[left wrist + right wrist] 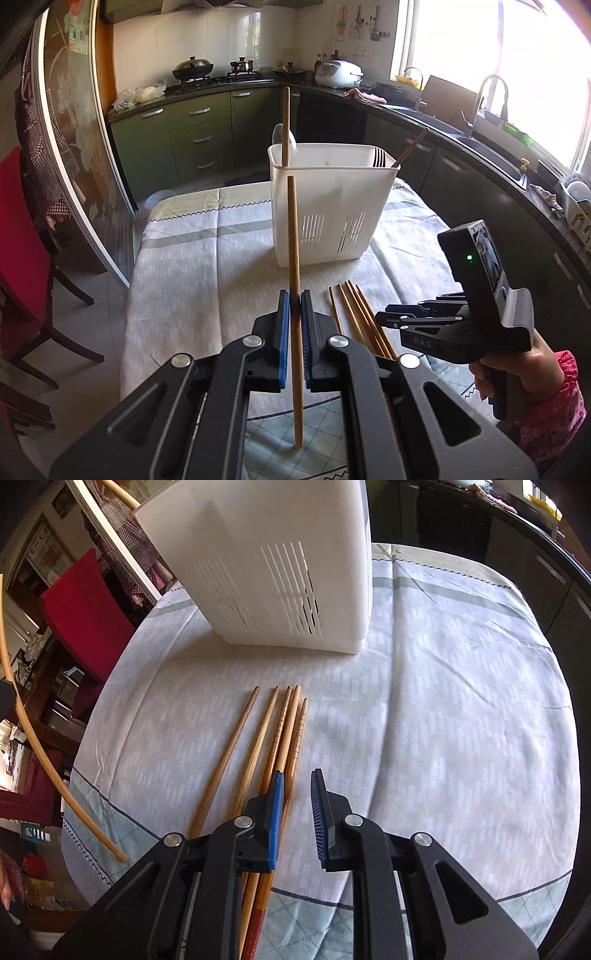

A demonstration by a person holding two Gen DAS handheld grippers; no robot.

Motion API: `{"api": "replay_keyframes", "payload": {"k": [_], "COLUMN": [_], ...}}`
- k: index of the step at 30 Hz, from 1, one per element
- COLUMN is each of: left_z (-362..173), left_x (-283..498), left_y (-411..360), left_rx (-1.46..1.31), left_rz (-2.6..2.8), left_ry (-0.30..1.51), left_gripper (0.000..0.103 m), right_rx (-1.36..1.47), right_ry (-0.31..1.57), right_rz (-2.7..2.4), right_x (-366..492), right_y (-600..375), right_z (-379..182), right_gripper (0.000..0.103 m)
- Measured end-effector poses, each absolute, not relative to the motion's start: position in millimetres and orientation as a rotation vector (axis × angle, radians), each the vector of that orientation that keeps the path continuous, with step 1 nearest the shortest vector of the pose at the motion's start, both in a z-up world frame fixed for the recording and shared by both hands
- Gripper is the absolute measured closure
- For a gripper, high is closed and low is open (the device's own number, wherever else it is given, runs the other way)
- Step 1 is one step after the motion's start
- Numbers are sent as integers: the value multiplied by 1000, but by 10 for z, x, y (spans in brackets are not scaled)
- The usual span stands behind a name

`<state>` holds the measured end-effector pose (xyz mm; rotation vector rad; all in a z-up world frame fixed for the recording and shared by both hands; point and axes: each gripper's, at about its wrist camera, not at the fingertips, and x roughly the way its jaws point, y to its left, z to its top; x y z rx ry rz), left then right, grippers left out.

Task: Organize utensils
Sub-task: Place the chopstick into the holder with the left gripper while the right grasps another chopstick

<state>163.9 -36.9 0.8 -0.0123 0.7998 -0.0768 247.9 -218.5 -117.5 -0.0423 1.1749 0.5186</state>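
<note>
The left gripper (294,314) clamps one chopstick (293,236) upright, probably to drop it into the white holder (325,206) ahead. The right gripper (297,812), narrowly open and empty, hangs above the loose chopsticks (280,731), likely to pick one.

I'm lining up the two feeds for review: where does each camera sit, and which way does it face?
Left wrist: on the left gripper, shut on a chopstick, facing the white utensil holder; the right gripper and hand show.
Right wrist: on the right gripper, jaws apart, looking down at loose chopsticks on the tablecloth.
Shared: holder, loose chopsticks, tablecloth.
</note>
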Motion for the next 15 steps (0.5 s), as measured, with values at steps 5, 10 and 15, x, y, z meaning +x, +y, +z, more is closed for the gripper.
{"api": "replay_keyframes", "payload": {"k": [5,10,15], "left_z": [5,3,19], "left_x": [1588,1557,1528], "left_y": [-340,-315,-315], "left_rx": [-12,-18,-19], "left_rz": [-84,-89,-95], "left_ry": [786,781,776], "left_gripper": [97,97,97], "right_rx": [-87,-114,-159], "right_ry": [1189,1198,1182], "right_rz": [499,479,454], "right_x": [2505,2540,2581], "right_y": [-2062,-1936,-1787], "right_z": [-1211,-1231,-1255], "right_gripper": [92,93,94]}}
